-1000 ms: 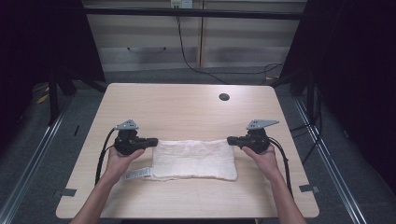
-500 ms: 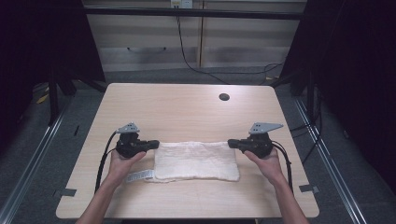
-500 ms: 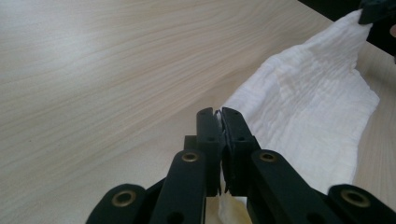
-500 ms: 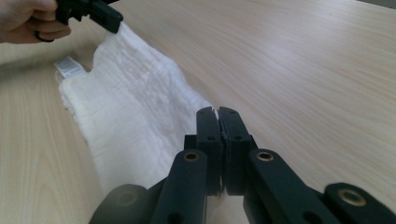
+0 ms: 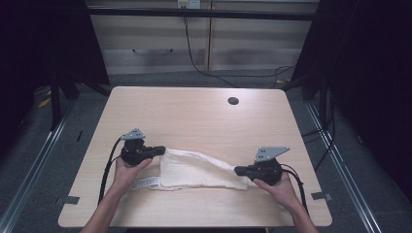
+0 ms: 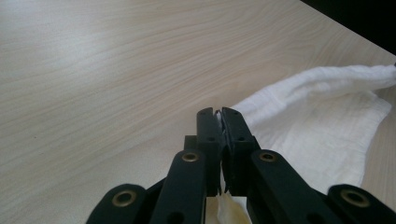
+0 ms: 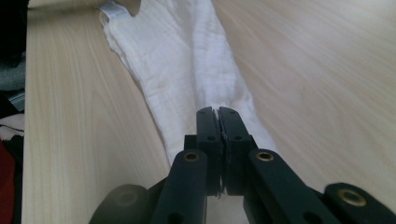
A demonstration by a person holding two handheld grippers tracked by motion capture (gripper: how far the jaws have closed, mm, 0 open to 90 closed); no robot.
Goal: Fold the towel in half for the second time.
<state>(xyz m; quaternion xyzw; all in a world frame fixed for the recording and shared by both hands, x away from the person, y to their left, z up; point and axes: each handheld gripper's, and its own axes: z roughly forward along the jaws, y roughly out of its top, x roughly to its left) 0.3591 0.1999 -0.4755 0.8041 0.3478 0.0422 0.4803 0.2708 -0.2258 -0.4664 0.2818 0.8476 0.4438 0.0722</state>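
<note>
Here both claws pinch the towel [image 5: 199,170] near the table's [image 5: 194,116] front edge.

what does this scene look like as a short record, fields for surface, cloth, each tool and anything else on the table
surface: light wooden table
cloth: white cloth, stretched between both tools, lying on the table near the front edge
left tool: shut on one end of the cloth
right tool: shut on the other end, which narrows to a point at its jaws
label: white tag sticking out at the cloth's left front corner
other: round dark hole near the table's far edge
</note>
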